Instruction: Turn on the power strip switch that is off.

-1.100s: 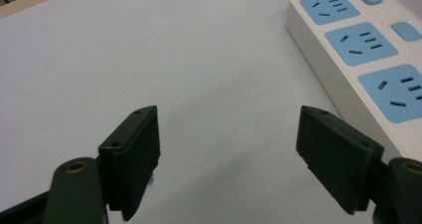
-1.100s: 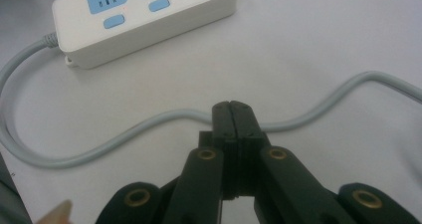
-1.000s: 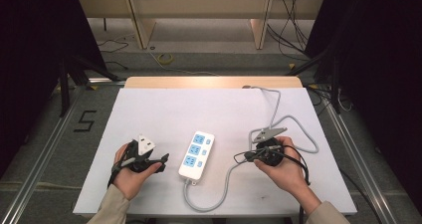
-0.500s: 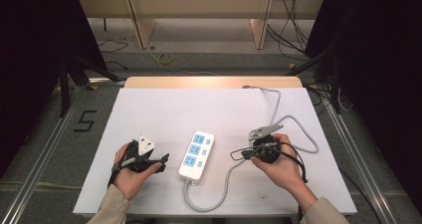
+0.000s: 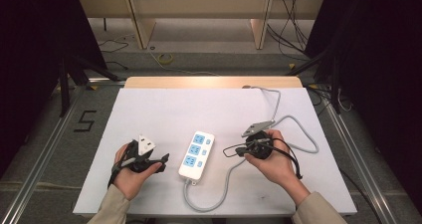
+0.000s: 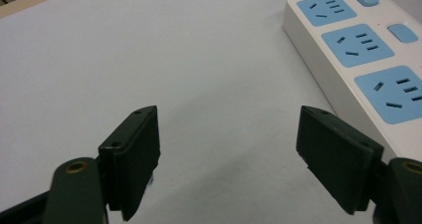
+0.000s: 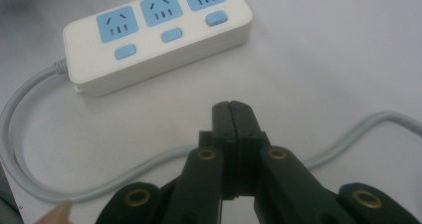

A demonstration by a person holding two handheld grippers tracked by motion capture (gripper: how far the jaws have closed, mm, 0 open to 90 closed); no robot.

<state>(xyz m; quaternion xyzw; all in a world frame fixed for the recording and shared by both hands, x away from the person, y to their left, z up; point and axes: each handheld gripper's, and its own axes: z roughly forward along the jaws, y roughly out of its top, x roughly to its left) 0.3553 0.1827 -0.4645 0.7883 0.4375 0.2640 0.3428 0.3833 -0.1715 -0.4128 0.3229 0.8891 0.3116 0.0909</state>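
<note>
High view: white three-socket power strip [image 5: 196, 155] lay mid-table between left gripper [image 5: 142, 157] and right gripper [image 5: 254, 147], left gripper view: jaws stood wide apart just beside the strip, right gripper view: jaws pressed together, empty, above grey cord [image 7: 30, 179].

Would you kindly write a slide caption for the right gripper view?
Right gripper, fingers shut on nothing, above the grey cable of a three-socket power strip.
</note>
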